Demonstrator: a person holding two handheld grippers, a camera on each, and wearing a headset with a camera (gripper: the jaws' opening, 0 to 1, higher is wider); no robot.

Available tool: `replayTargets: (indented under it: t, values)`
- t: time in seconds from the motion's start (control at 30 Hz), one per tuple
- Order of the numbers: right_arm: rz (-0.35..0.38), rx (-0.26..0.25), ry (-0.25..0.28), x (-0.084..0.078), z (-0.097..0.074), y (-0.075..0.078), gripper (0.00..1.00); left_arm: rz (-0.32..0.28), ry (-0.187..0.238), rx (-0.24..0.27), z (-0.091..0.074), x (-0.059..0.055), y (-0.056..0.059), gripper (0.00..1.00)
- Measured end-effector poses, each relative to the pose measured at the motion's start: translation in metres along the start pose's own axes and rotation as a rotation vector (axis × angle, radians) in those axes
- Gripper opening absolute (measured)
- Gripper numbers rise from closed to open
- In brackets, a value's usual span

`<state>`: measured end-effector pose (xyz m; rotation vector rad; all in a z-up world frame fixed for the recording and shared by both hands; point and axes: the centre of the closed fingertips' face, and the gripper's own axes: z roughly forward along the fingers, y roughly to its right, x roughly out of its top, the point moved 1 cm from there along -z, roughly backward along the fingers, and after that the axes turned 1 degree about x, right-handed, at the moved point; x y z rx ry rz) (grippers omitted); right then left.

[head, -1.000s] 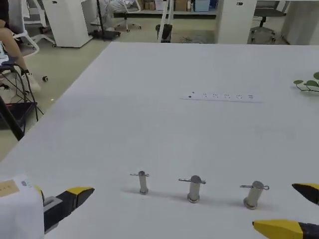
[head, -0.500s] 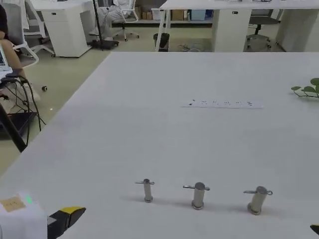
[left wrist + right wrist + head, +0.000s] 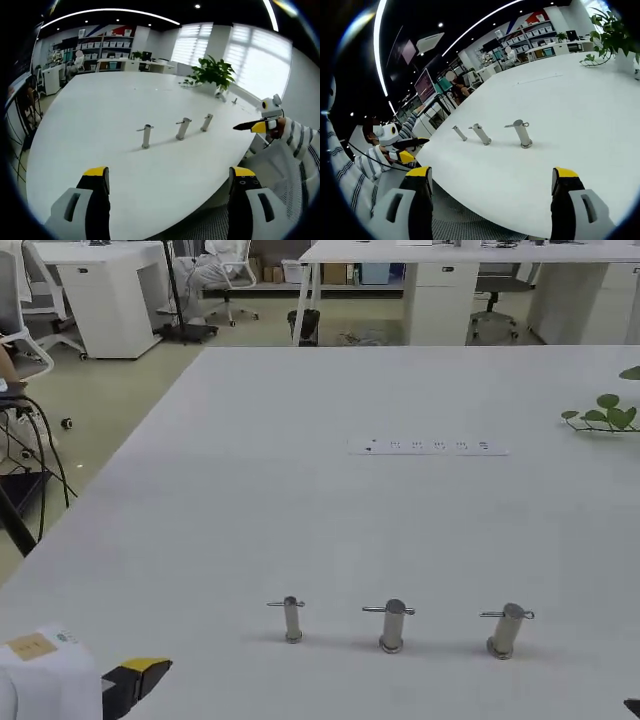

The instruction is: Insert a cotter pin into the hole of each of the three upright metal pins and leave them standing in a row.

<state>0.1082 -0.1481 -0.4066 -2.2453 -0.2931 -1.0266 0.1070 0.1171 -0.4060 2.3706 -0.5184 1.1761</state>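
Three upright metal pins stand in a row on the white table: the left pin (image 3: 291, 620), the middle pin (image 3: 391, 626) and the right pin (image 3: 505, 630). Each has a thin cotter pin crossing its top. In the left gripper view the row (image 3: 182, 128) stands ahead of my left gripper (image 3: 169, 185), whose jaws are wide apart and hold nothing. My right gripper (image 3: 492, 180) is open too, with the row (image 3: 481, 134) in front of it. In the head view the left gripper's yellow tip (image 3: 140, 678) shows at the bottom left, well short of the pins.
A white power strip (image 3: 428, 447) lies flat mid-table beyond the pins. A green plant (image 3: 605, 415) sits at the table's right edge. Past the far edge are desks and office chairs (image 3: 215, 280). The table's left edge (image 3: 100, 460) runs diagonally.
Both grippers have drawn back toward the near edge; the right one has almost left the head view. The pins stand as before. The head camera has shifted slightly.
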Motion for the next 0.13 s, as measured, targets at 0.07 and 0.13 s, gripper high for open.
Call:
replayTargets:
  t: [0.07,0.13]
  values:
    - [-0.008,-0.008,-0.013,-0.0012,-0.0002,-0.0005,0.98,0.005,-0.010,-0.003,0.0006,-0.0008,0.0009,0.99]
    - [-0.012,-0.013,-0.019,-0.0016,-0.0003,-0.0017,0.98,-0.004,-0.011,-0.010,0.0013,-0.0010,0.0018,0.99]
